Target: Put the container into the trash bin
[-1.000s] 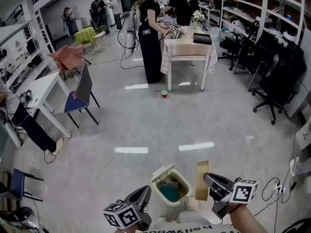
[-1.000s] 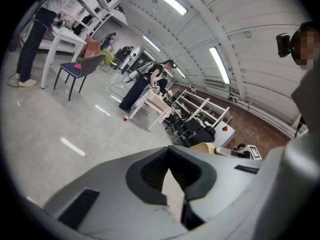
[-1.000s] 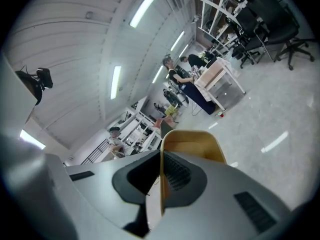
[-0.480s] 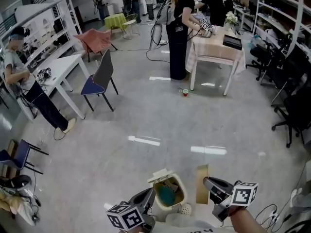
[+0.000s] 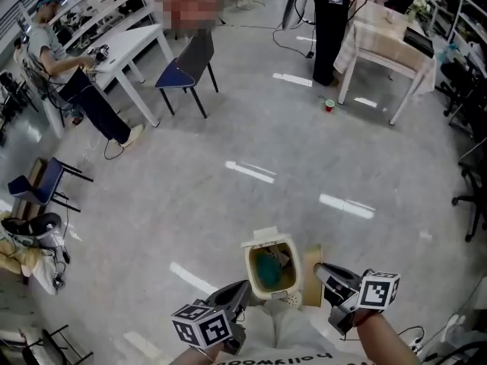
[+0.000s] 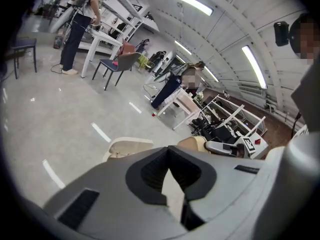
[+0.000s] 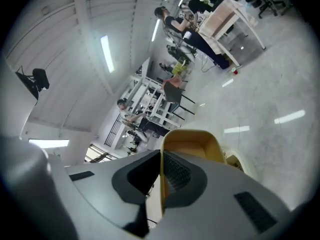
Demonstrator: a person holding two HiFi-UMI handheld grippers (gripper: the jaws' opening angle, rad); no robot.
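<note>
A cream trash bin [image 5: 270, 268] stands on the floor just ahead of me, lid flipped back, with teal rubbish inside. My right gripper [image 5: 320, 269] is shut on the wall of a tan, open container [image 5: 310, 277], held upright just right of the bin's rim. In the right gripper view the container [image 7: 193, 147] stands between the jaws of the right gripper [image 7: 161, 157], with the bin [image 7: 240, 164] past it. My left gripper [image 5: 242, 288] hangs near the bin's near-left side, jaws shut on nothing. The left gripper view shows the left gripper [image 6: 167, 152], the bin [image 6: 128, 147] and the container [image 6: 193, 143].
Grey floor stretches ahead of the bin. A red cup [image 5: 329, 105] lies by a cloth-covered table [image 5: 386, 46] where a person stands. At far left, a seated person at a white table [image 5: 131, 47] and a blue chair [image 5: 187, 68]. Cables lie at lower right.
The view has swung and tipped down, so the bin sits higher in frame and nearer. The right gripper still holds the container beside the bin; the left gripper stays shut.
</note>
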